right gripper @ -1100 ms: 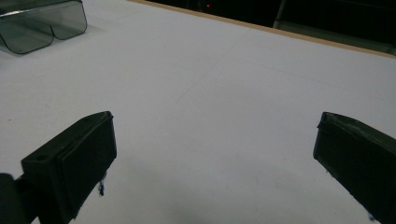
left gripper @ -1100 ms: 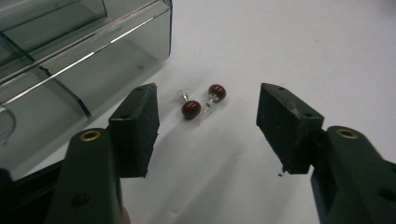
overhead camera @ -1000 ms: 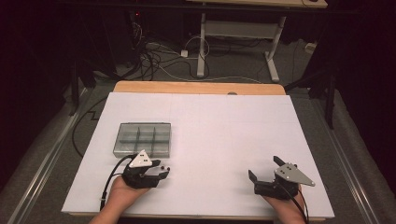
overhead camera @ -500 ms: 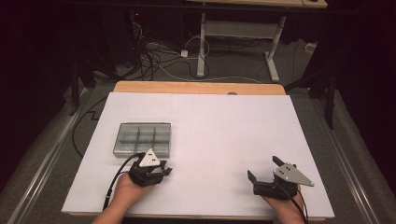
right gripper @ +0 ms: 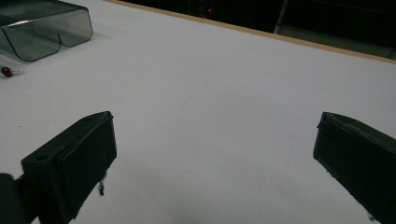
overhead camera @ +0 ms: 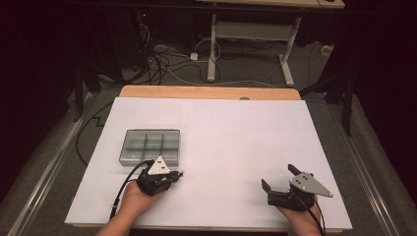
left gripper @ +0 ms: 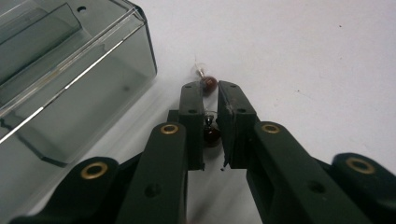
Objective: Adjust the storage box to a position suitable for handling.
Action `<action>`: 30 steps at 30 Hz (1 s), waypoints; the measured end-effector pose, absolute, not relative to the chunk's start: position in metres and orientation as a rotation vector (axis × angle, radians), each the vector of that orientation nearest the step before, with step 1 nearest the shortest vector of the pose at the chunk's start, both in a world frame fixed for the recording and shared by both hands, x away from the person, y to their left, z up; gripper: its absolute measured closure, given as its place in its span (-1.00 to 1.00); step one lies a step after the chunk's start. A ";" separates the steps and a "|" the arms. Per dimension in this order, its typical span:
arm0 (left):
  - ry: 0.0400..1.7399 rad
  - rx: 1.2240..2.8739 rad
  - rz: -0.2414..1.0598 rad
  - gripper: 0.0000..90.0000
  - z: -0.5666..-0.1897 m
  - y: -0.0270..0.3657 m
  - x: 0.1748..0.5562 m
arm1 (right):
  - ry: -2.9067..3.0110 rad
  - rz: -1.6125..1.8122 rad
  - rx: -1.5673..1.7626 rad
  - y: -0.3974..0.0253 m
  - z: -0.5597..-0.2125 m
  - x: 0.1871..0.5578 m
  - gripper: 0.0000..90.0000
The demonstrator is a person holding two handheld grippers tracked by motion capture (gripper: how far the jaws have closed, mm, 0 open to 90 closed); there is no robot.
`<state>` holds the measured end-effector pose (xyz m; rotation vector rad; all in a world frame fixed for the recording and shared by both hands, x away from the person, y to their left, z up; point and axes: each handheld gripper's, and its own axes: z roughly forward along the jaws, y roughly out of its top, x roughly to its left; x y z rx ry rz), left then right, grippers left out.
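A: The left gripper [left gripper: 206, 95] is seen with its jaws drawn narrow, a slim gap left between the black pads. Two small dark red beads on fine wire [left gripper: 208, 84] lie in and just beyond that gap, on the white table surface [left gripper: 303, 56]. Whether the pads are actually pressed on them cannot be told.

B: And what could be lost from here?

A: The beads are judged to be round, glossy and hard, with thin clear wire tails. If the jaws were closed off-centre, a bead could be squeezed out sideways and sent rolling across the smooth sheet. The wire could also be bent or pinched flat.

B: What lies beside them?

A: A clear smoky plastic box [overhead camera: 150, 146], divided into compartments, is placed just beside the left gripper [overhead camera: 160, 178], toward the far left of the table. Its walls are thin and rigid, its corners rounded. It could be nudged by the gripper body if the hand were swung toward it.

B: And the other tool?

A: The right gripper [overhead camera: 282, 182] is held wide open, well apart from the box, low over bare white surface. Its pads [right gripper: 88, 149] are matte and blocky. One bead [right gripper: 6, 71] is seen from that side too, near the box corner.
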<state>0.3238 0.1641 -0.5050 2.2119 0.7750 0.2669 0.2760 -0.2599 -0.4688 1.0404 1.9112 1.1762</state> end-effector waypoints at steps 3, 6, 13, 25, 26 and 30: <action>0.773 2.213 0.271 0.75 -0.505 0.163 0.323 | 1.904 1.188 1.049 -0.260 -0.468 0.276 -1.00; 0.761 2.217 0.266 0.75 -0.504 0.161 0.323 | 1.905 1.194 1.050 -0.260 -0.468 0.277 -1.00; 0.747 2.218 0.315 0.75 -0.500 0.157 0.321 | 1.910 1.190 1.054 -0.260 -0.469 0.277 -1.00; 0.803 2.158 0.315 0.75 -0.496 0.162 0.327 | 1.897 1.188 1.056 -0.263 -0.468 0.276 -1.00; 0.799 2.147 0.303 0.75 -0.495 0.160 0.326 | 1.900 1.187 1.057 -0.262 -0.468 0.276 -1.00; 0.712 2.141 0.275 0.75 -0.484 0.139 0.320 | 1.898 1.188 1.056 -0.261 -0.468 0.276 -1.00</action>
